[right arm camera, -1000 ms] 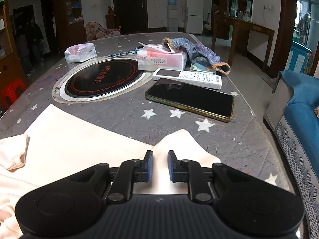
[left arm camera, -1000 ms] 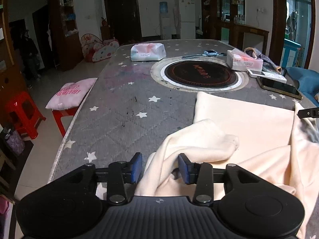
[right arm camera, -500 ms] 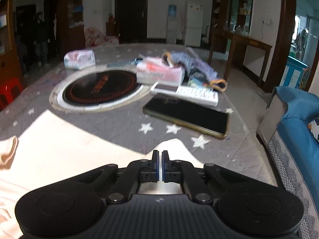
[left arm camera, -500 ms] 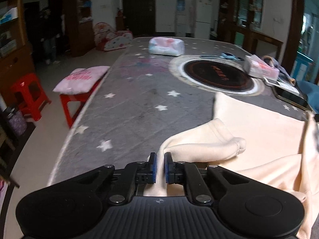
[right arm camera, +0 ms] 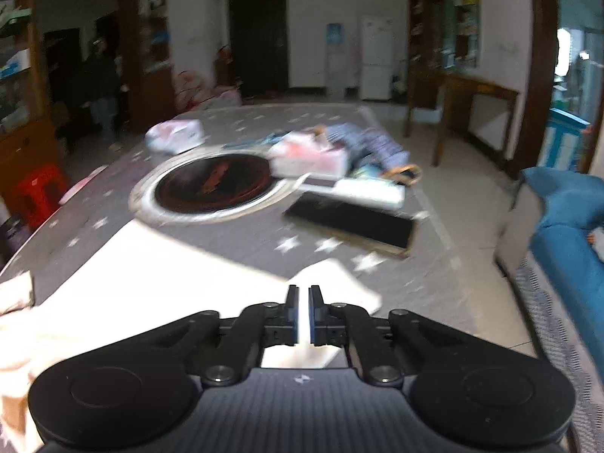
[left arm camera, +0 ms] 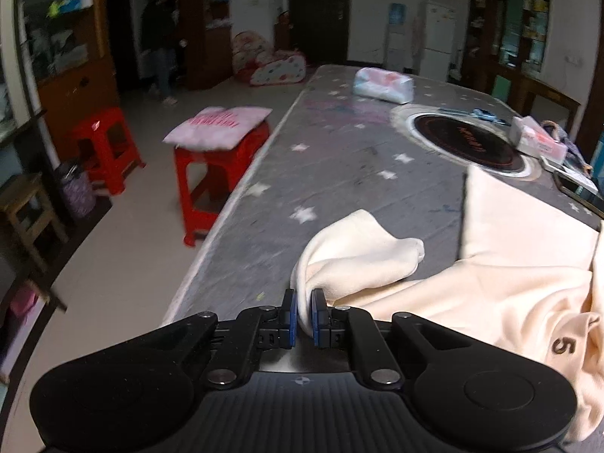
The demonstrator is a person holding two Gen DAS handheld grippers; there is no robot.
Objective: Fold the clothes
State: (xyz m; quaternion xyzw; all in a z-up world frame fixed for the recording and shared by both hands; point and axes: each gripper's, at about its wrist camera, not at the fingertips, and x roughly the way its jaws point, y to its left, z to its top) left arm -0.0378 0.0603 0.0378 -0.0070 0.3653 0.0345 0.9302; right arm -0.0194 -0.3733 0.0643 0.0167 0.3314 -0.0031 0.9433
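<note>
We see grey star-print table cover (left arm camera: 339, 173), red plastic stools (left arm camera: 211, 173) left; left gripper (left arm camera: 303, 319) and right gripper (right arm camera: 303, 317) both pinch cream fabric garment (left arm camera: 509, 283).

1. From the left wrist we look forward and downward along the left gripper (left arm camera: 303, 315), low and close over the table (left arm camera: 339, 173), which runs toward 1 o'clock.
2. From the right wrist we look the same way past the right gripper (right arm camera: 303, 315), the table running toward 12 o'clock.
3. Both views share the cream garment (left arm camera: 509, 283) (right arm camera: 158, 275) and the round black hotplate (left arm camera: 466, 142) (right arm camera: 215, 185).
</note>
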